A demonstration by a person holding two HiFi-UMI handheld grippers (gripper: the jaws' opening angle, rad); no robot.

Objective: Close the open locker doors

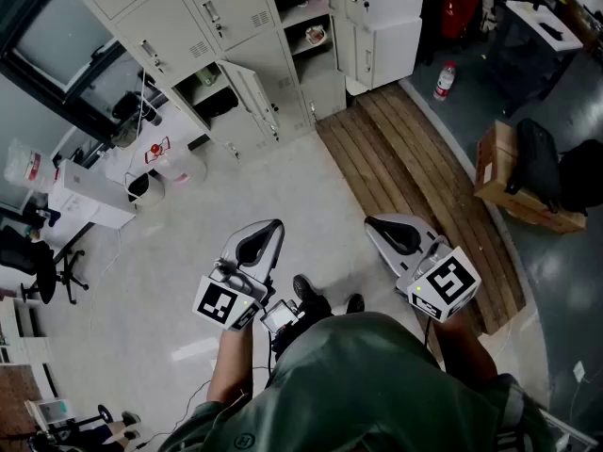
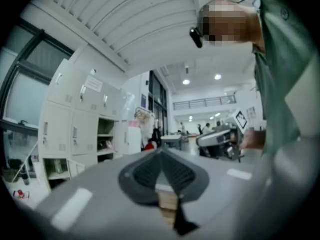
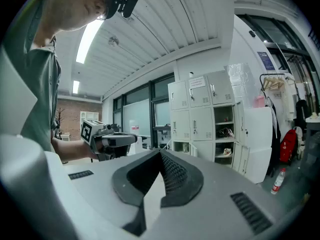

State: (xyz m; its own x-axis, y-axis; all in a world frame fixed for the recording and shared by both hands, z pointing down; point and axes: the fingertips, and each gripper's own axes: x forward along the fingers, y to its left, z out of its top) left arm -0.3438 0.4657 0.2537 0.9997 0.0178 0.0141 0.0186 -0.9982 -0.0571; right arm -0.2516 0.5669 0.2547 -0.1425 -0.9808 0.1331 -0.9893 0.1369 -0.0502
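The bank of pale grey metal lockers (image 1: 188, 26) stands at the far side of the room, well apart from both tools. In its lower row one small grey locker door (image 1: 249, 90) hangs swung outward, beside an open compartment (image 1: 209, 94) with dark things inside. To the right a column of open shelves (image 1: 306, 22) holds small items, and tall white doors (image 1: 386, 12) stand just beside that column.

The left hand-held gripper (image 1: 262, 236) points level toward the lockers over the pale glossy floor (image 1: 170, 243). Its jaws are pressed together at the tips with nothing between them. The right hand-held gripper (image 1: 386, 231) is just beside it, tipped slightly downward, its jaws likewise fully together and empty. Each carries a cube with square black-and-white markers.

A strip of brown wooden planks (image 1: 415, 158) runs from the lockers toward the person, who wears a green shirt (image 1: 367, 384). On the dark floor to the right stands a clear plastic bottle with a red cap (image 1: 445, 80). Nearer lies a brown cardboard box (image 1: 499, 172) with a black bag (image 1: 542, 163) on it.
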